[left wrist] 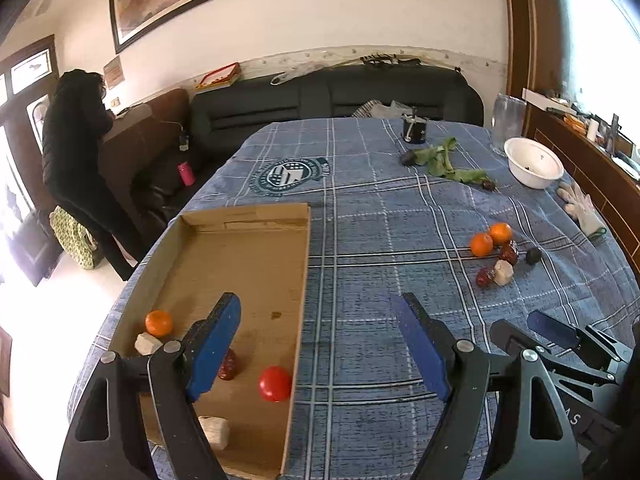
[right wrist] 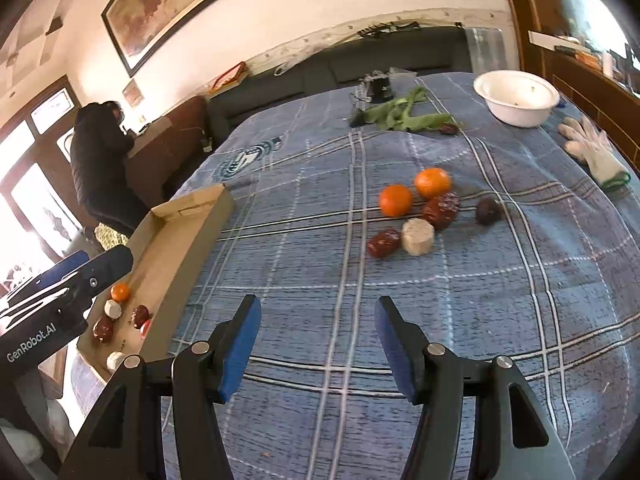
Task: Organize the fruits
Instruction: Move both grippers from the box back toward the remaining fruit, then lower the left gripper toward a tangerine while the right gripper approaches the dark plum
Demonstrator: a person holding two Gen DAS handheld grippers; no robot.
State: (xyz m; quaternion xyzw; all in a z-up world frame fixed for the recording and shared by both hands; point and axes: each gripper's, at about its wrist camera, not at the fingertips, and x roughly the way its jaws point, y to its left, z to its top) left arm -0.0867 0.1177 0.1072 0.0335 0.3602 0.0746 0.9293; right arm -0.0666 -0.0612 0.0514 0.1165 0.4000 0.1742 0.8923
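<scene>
A shallow cardboard box (left wrist: 240,256) lies on the blue checked tablecloth and holds an orange (left wrist: 158,323), a red tomato (left wrist: 274,383), a dark red fruit (left wrist: 229,365) and pale chunks (left wrist: 146,343). My left gripper (left wrist: 320,344) is open and empty above the box's right wall. A loose pile on the cloth has two oranges (right wrist: 395,199), dark red fruits (right wrist: 440,210), a pale chunk (right wrist: 417,236) and a dark fruit (right wrist: 489,210). My right gripper (right wrist: 318,344) is open and empty, short of that pile. The box (right wrist: 188,216) shows at its left.
A white bowl (right wrist: 516,98), green leaves (right wrist: 400,116), a dark jar (left wrist: 414,130), a clear jar (left wrist: 506,120) and white gloves (right wrist: 592,148) lie at the table's far side. A person in black (left wrist: 76,168) stands by a sofa (left wrist: 328,100) behind.
</scene>
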